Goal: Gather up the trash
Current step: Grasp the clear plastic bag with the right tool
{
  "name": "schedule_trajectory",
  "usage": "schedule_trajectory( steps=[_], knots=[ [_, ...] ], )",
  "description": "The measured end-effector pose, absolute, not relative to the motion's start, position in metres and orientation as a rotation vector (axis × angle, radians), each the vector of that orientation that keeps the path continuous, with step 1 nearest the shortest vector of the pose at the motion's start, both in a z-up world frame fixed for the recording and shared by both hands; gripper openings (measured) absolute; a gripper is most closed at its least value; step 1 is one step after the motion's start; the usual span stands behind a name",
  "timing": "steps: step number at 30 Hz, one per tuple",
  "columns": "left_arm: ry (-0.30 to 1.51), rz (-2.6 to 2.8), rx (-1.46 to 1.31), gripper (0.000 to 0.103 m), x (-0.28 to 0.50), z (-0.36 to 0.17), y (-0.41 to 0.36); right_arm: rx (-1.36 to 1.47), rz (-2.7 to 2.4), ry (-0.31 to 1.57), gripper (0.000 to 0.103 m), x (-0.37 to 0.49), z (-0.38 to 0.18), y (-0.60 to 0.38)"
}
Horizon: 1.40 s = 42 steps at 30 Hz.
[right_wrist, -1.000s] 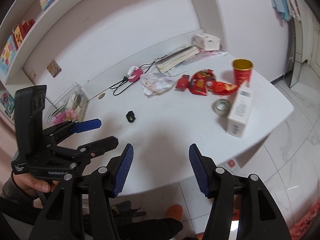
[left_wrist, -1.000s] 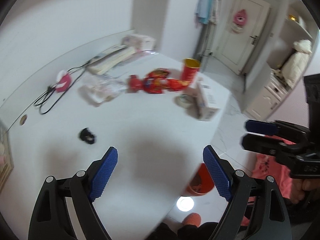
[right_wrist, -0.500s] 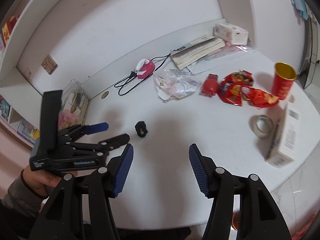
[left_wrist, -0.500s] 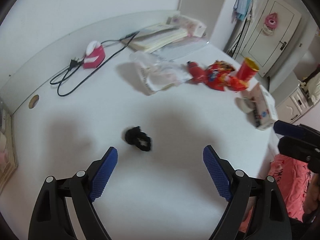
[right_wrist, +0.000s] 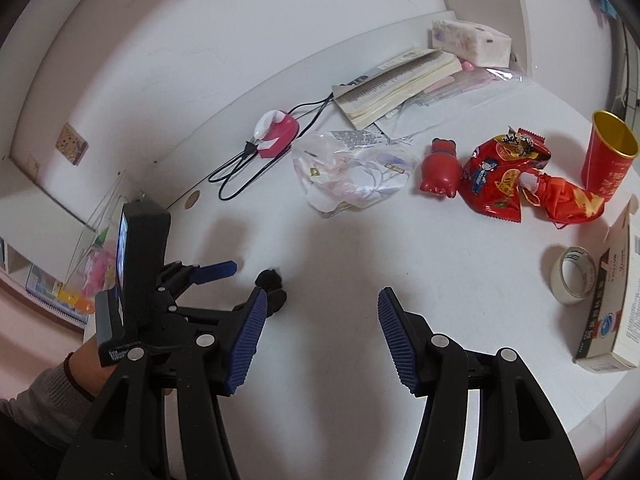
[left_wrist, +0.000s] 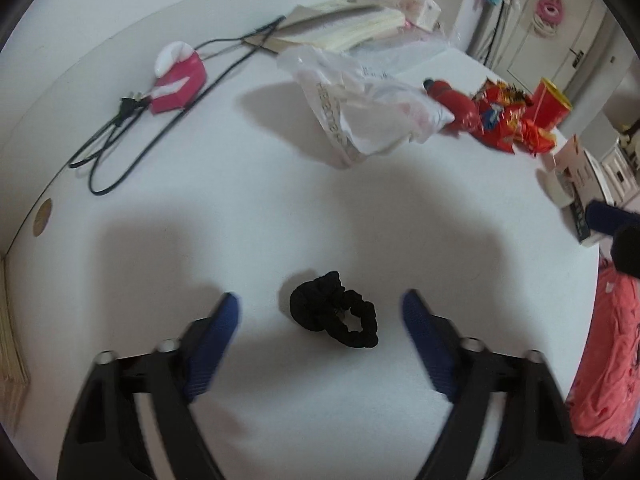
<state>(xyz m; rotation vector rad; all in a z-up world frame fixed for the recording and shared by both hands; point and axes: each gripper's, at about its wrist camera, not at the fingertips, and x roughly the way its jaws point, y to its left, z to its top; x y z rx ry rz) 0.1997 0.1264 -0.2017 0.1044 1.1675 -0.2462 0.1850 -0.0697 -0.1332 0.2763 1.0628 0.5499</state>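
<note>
1. Trash lies along the far half of the white table [right_wrist: 352,248]: a crumpled clear plastic bag [right_wrist: 352,172], a red snack wrapper [right_wrist: 500,172] and a second crumpled red wrapper [right_wrist: 568,200] just to its right.
2. A red figurine [right_wrist: 440,168] lies between the plastic bag and the snack wrapper; a red cup [right_wrist: 608,160] with a gold inside stands upright behind the second wrapper.
3. A black scrunchie [left_wrist: 334,314] rests on the near part of the table, well apart from the wrappers.
4. The left claw [left_wrist: 320,312] hangs over the scrunchie, which sits between its blue pads [left_wrist: 218,332] with bare table showing on both sides; its jaws have just been closing but press on nothing yet.
5. The right claw [right_wrist: 320,320] is released and empty, its jaws apart above bare table.
6. A tape roll [right_wrist: 574,276] lies beside a white carton [right_wrist: 612,300] at the right edge.
7. An open book [right_wrist: 396,84], a tissue pack [right_wrist: 472,40] and a pink device [right_wrist: 276,132] with a black cable [right_wrist: 240,176] sit near the wall.
8. In the right wrist view, a hand [right_wrist: 86,364] in a grey sleeve holds the left claw.
</note>
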Motion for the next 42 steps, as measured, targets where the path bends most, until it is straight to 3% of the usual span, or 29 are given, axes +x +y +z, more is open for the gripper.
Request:
schedule_trajectory(
  steps=[5, 6, 9, 12, 29, 37, 40, 41, 42],
  knots=[
    [1.172, -0.269, 0.134, 0.070, 0.200, -0.210, 0.125, 0.283, 0.537, 1.071, 0.058, 0.195, -0.138, -0.068],
    [1.167, -0.271, 0.138, 0.065, 0.200, -0.210, 0.125, 0.282, 0.535, 1.071, 0.058, 0.197, -0.139, -0.067],
    [1.145, -0.263, 0.150, 0.033, 0.202, -0.207, 0.126, 0.280, 0.533, 1.071, 0.058, 0.203, -0.142, -0.064],
    [1.153, -0.292, 0.143, 0.021, 0.204, -0.205, 0.127, 0.280, 0.532, 1.069, 0.058, 0.208, -0.143, -0.060],
    [1.076, -0.372, 0.008, 0.018, 0.254, -0.168, 0.145, 0.099, 0.556, 0.998, 0.058, 0.288, -0.142, -0.005],
    [1.080, -0.363, -0.016, 0.018, 0.280, -0.178, 0.154, -0.057, 0.546, 1.061, 0.057, 0.311, -0.183, 0.023],
    [1.094, -0.365, -0.021, 0.018, 0.282, -0.184, 0.158, -0.021, 0.528, 1.114, 0.023, 0.317, -0.204, 0.018],
    [1.099, -0.366, -0.024, 0.018, 0.282, -0.186, 0.158, 0.015, 0.531, 1.127, 0.002, 0.318, -0.208, 0.014],
    [1.103, -0.367, -0.025, 0.018, 0.281, -0.186, 0.159, 0.050, 0.536, 1.131, 0.000, 0.319, -0.209, 0.010]
  ],
)
